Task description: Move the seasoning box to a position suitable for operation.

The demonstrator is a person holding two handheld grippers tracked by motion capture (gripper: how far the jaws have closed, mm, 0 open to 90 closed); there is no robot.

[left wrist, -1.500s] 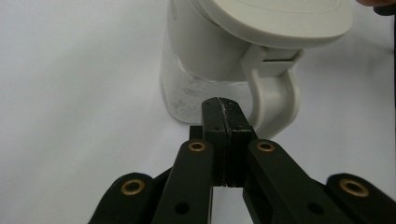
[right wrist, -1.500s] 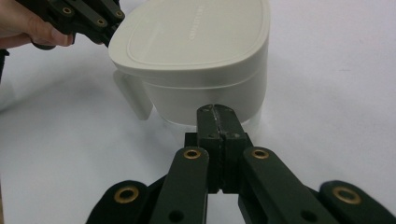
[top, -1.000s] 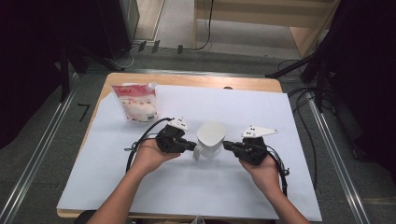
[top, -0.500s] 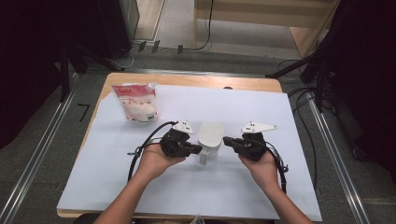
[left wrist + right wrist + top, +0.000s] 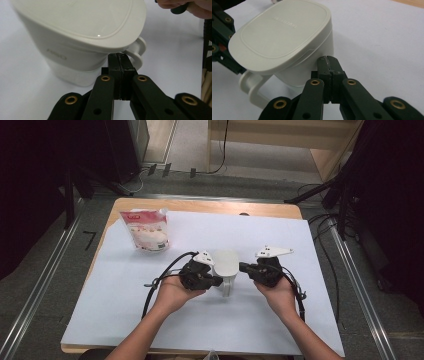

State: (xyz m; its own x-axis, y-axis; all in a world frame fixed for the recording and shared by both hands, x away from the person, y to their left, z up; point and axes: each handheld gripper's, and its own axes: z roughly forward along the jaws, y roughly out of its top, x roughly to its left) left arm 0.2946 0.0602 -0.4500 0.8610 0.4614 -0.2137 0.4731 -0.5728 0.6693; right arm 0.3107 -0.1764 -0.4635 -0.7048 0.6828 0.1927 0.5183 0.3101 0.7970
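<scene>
Both pairs of jaws are squeezed tight with nothing between them. The left gripper [image 5: 216,281] pokes its tips under the lid rim of the white jug [image 5: 226,265], right by the handle [image 5: 136,51]. The right gripper [image 5: 245,267] has its tips at the jug's other side. The jug stands near the middle of the white sheet [image 5: 300,320]. A snack bag [image 5: 148,230] stands near the far left corner.

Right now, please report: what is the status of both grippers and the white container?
Left gripper shut, tips under lid edge by handle. Right gripper shut, tips at opposite side. White lidded container upright on sheet. Food pouch far off, nothing blocking.
</scene>
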